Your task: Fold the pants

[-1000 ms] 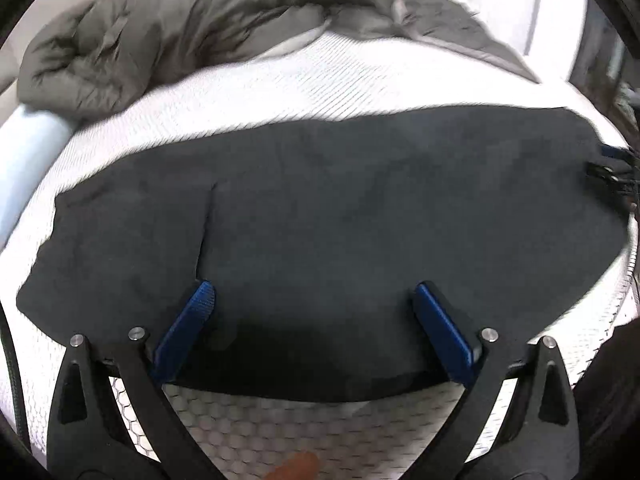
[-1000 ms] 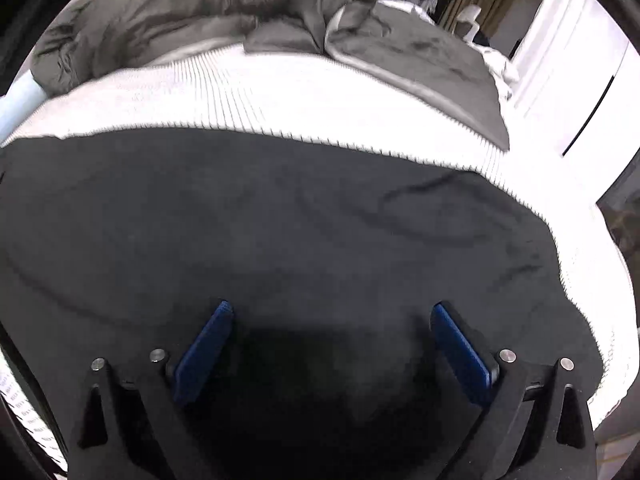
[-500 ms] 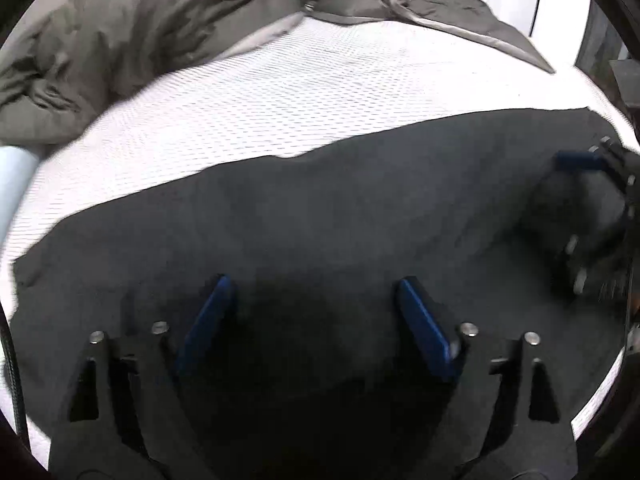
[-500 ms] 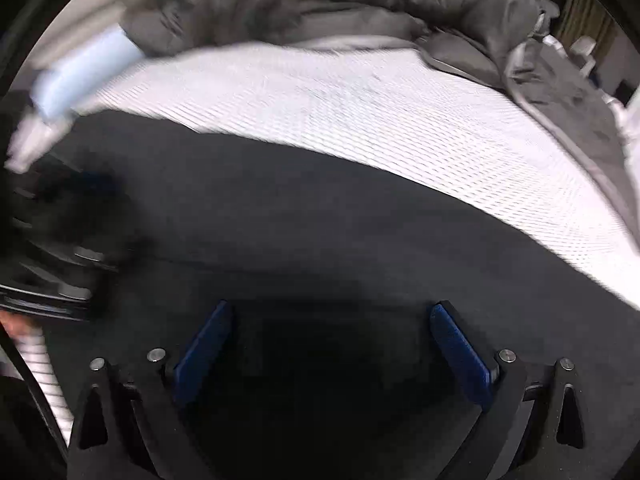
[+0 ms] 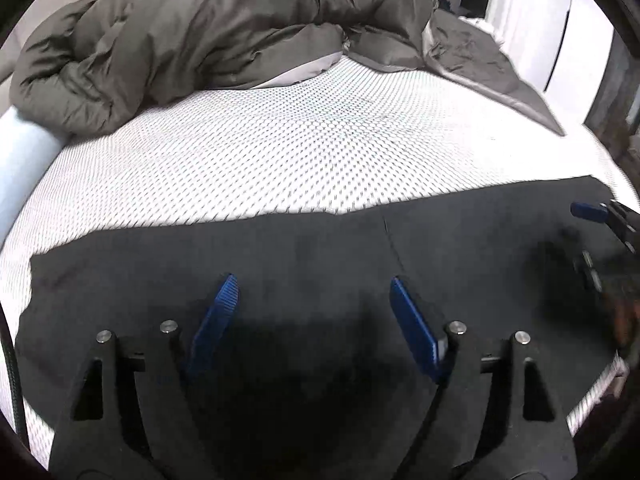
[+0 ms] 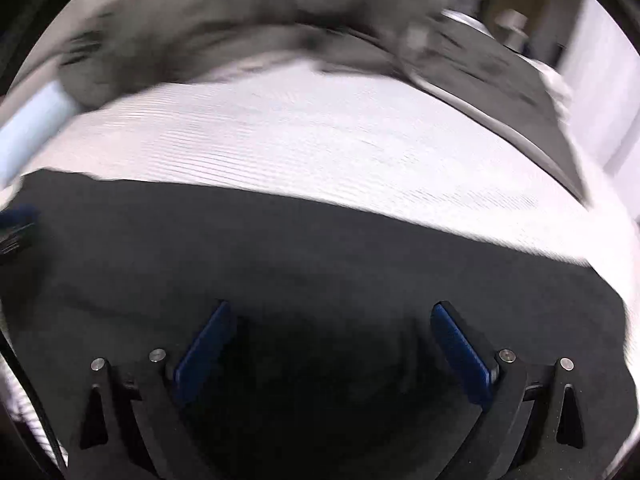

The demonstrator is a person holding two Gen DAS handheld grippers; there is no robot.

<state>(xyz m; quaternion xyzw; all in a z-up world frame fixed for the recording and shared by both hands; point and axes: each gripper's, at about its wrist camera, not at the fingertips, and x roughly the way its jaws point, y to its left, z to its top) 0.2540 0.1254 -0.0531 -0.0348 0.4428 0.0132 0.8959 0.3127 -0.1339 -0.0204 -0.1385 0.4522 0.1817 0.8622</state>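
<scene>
Dark grey pants (image 5: 320, 248) lie flat across the near part of a white mesh mattress (image 5: 304, 152); they also fill the lower half of the right wrist view (image 6: 280, 248). My left gripper (image 5: 314, 312) is open, its blue pads hovering low over the pants near a seam. My right gripper (image 6: 330, 336) is open above the pants; it also shows at the right edge of the left wrist view (image 5: 596, 232). The left gripper shows as a blurred blue tip at the left edge of the right wrist view (image 6: 18, 216).
A crumpled grey duvet (image 5: 200, 36) is piled along the far side of the bed, also seen blurred in the right wrist view (image 6: 240, 28). A pale blue pillow (image 5: 20, 152) lies at the far left. White wardrobe doors (image 5: 532, 24) stand at the far right.
Both grippers have swung over the pants, staying open. The left view now shows more mattress and duvet; the right view is blurred from motion. The pants lie as before.
</scene>
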